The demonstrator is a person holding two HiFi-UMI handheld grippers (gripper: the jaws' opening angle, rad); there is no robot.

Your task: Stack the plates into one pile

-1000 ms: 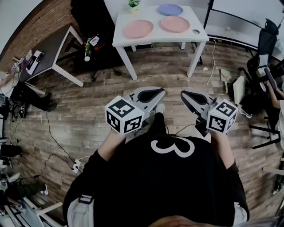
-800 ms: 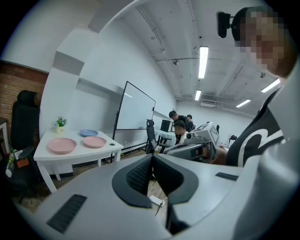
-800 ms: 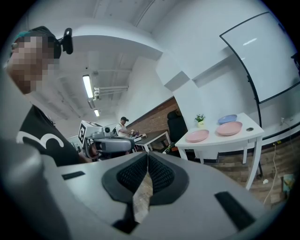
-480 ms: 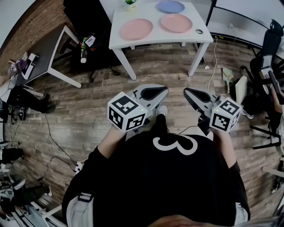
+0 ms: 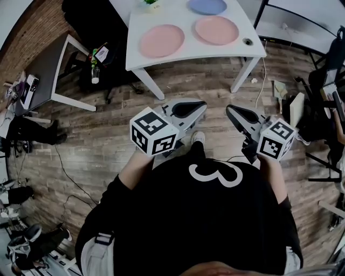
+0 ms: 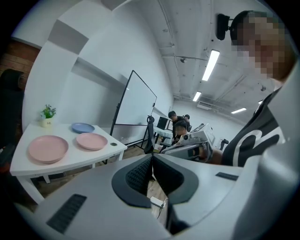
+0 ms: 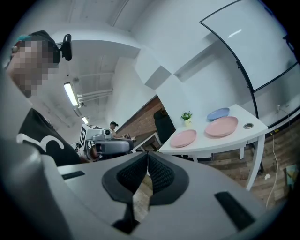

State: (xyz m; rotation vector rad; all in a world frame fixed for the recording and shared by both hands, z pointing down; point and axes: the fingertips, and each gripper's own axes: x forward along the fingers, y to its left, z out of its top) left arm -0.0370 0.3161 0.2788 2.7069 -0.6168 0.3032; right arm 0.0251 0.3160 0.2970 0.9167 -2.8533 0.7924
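The left claw [image 5: 197,106] and right claw [image 5: 234,112] are shut and empty, far from the bench [image 5: 188,53]; meeting a pink plate [image 5: 161,40] unopened, they would probably shove it.

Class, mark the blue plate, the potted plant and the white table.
blue plate [image 5: 207,6], head view, centre of its face.
potted plant [image 6: 48,112], left gripper view, its leaves.
white table [image 5: 188,49], head view, bare front top.

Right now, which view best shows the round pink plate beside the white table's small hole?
The head view: the round pink plate shows whole, from above. The left gripper view and right gripper view show it whole too, but low-angled, as a thin oval.
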